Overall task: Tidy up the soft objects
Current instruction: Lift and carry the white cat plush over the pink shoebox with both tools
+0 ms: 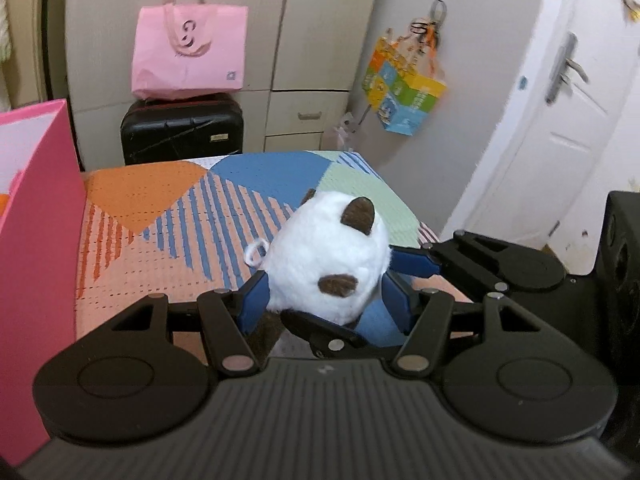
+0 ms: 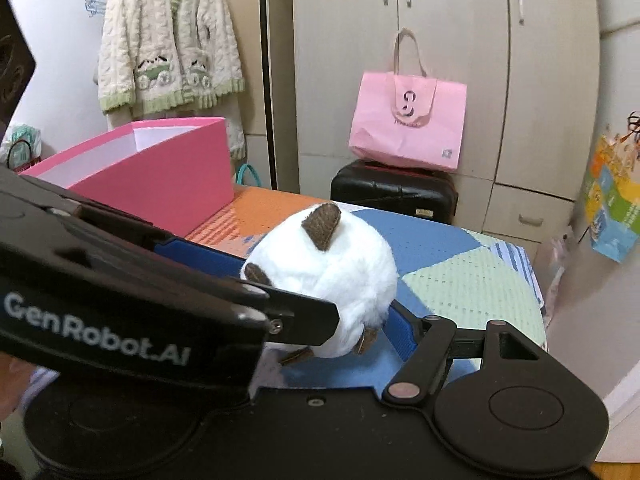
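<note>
Left wrist view: the left gripper (image 1: 324,300) clamps its blue pads on the sides of a white plush ball (image 1: 326,256) with brown felt ears, lifted above the patterned bedspread (image 1: 160,208). It looks light, squashy and fluffy, so a hold across its widest middle should suit it best. The gripper tilts downward. The right gripper (image 1: 404,268) presses in from the right.

Right wrist view: the right gripper (image 2: 320,280) also grips the toy (image 2: 340,264), angled down, with the open pink box (image 2: 168,176) just beyond to the left, probably where it belongs.
</note>
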A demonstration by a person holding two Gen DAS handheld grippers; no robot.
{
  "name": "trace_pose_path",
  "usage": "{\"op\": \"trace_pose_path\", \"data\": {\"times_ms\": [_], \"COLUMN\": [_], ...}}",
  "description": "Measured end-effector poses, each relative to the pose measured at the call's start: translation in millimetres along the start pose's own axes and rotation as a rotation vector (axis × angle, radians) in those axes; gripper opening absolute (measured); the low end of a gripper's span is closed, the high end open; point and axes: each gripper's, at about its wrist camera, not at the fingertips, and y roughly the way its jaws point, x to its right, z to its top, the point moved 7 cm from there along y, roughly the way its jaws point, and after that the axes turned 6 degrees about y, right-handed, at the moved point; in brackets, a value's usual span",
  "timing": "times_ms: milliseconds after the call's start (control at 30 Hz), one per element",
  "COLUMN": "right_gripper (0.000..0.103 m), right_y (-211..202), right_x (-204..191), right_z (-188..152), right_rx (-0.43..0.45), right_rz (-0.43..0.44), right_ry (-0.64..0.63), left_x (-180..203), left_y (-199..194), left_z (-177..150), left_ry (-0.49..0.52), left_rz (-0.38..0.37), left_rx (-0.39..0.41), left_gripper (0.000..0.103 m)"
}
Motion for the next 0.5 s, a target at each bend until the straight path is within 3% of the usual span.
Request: {"op": "trace_pose_path", "data": {"times_ms": [300,500], "right_gripper": [0.075,0.075], "right_y": [-56.2,-82.3], "right_x": [-33.7,-65.4], "right_z": [-12.0,-5.1], "right_rx": [0.094,0.137], "right_rz": [-0.019,-0.009], "right_ry": [-0.055,-0.116], "left_x": [17.4,15.0], "left_y": [-54.6,-97.3], "left_z": [-19.2,-22.2], "left_ry": [0.043,0.041], "left_rz": [-0.027,-0.003], "left_rx": [0.021,0.057], "left_gripper": [0.061,0.06]}}
